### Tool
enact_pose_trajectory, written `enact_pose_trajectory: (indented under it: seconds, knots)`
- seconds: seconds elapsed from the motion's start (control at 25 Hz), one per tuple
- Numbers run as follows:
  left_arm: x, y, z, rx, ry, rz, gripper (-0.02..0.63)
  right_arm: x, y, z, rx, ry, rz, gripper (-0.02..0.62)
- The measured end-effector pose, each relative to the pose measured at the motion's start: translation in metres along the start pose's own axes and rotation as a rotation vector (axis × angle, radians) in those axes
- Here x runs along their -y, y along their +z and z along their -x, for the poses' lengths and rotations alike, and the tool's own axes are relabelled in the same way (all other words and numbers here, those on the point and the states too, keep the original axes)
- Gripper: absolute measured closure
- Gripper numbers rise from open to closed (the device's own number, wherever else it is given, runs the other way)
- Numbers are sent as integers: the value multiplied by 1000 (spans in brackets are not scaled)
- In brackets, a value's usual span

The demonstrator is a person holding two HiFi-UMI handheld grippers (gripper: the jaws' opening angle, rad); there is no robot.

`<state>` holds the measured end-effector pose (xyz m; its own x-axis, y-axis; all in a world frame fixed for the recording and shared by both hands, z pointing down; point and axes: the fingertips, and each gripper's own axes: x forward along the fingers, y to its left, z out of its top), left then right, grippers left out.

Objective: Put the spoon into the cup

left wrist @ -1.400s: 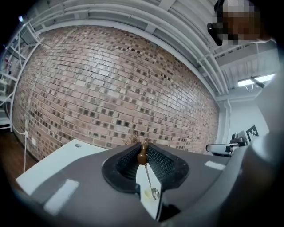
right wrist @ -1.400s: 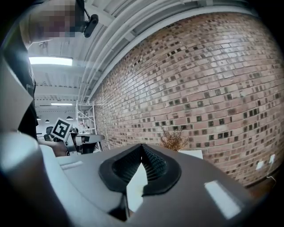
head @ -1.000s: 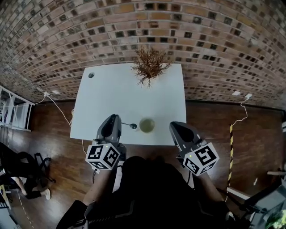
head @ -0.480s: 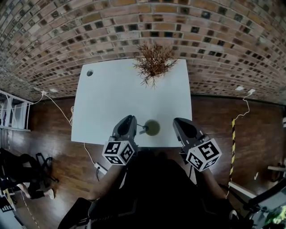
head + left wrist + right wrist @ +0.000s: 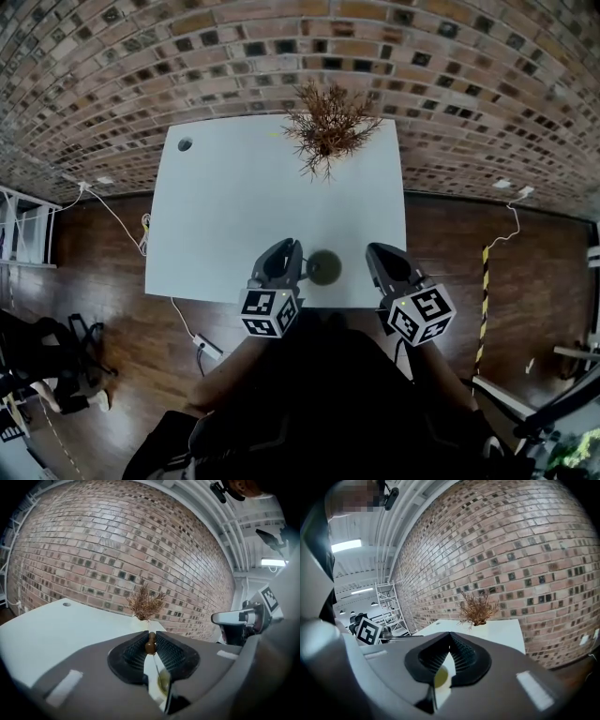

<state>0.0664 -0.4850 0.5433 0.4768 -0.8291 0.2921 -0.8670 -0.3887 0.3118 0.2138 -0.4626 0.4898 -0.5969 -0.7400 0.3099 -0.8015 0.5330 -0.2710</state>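
Your left gripper [image 5: 150, 638] has its ribbed black pads closed on the rounded brown knob that tops the thin metal spoon [image 5: 150, 645]. From that knob the slender, wire-like stem drops through the gap behind the pads toward the round olive-green cup [image 5: 324, 267]. The lower end of the spoon lies in line with the cup's glossy opening, but no view shows whether it is inside. The cup stands near the front edge of the smooth white rectangular table [image 5: 234, 206], between your two grippers, with the left one just beside it. Your right gripper [image 5: 450, 635] holds nothing: its textured pads are pressed together at the tips. The cup's yellow-green rim shows through the wedge-shaped gap below them. At the far edge of the table a dried, twiggy brown plant [image 5: 330, 127] stands against the rough brick wall [image 5: 422, 56]. A small round hole [image 5: 185, 144] marks the tabletop's far left corner.
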Motion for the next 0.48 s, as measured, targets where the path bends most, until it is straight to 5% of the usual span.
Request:
enact_pose_trajectory:
  seconds: [0.48]
  knots:
    - [1,-25,-15,-22,2,-24,563,13,-23,-15,-70,12,-6,589]
